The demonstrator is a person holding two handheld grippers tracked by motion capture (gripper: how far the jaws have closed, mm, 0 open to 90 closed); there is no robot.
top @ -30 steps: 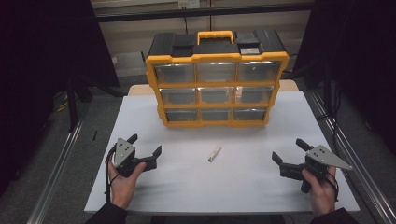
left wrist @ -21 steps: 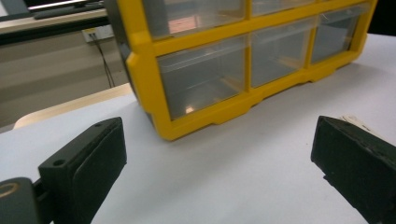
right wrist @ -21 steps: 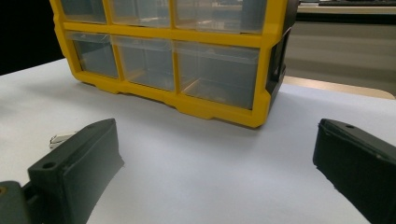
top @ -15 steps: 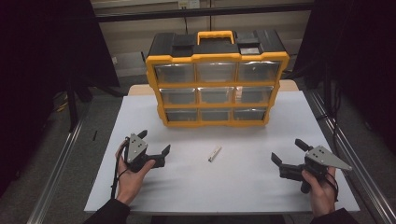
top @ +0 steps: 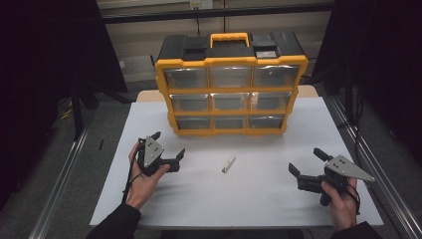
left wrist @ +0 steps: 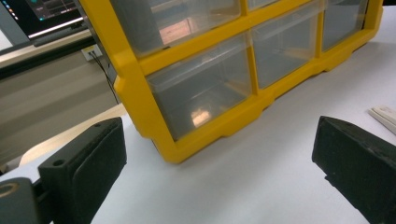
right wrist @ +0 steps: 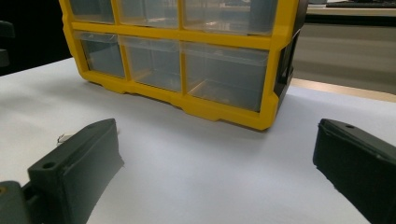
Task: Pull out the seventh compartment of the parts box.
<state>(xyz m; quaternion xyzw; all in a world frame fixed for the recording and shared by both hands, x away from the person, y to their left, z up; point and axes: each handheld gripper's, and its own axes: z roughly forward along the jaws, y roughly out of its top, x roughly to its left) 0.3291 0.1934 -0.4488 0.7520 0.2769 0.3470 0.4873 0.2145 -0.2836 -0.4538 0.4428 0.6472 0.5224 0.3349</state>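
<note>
A yellow and black drawer organiser (top: 231,84) stands upright at the back of the white table (top: 249,199), with clear drawers in three rows, all closed. A small white stick-shaped piece (top: 228,164) lies flat in front of it. My left gripper (top: 168,144) is open, held left of the piece and near the organiser's lower left corner. In the left gripper view my left gripper (left wrist: 219,140) faces the bottom-left drawer (left wrist: 201,88), and the piece (left wrist: 385,116) lies at the right edge. My right gripper (top: 306,161) is open at the table's right front. In the right gripper view my right gripper (right wrist: 217,140) faces the organiser's bottom row (right wrist: 224,74).
Metal rails run along both sides of the table (top: 62,194). The room around is dark. Bare white tabletop lies between the two grippers and in front of the organiser.
My left gripper has moved right and forward, towards the organiser's lower left corner. The right gripper has hardly moved. The white piece lies where it was.
</note>
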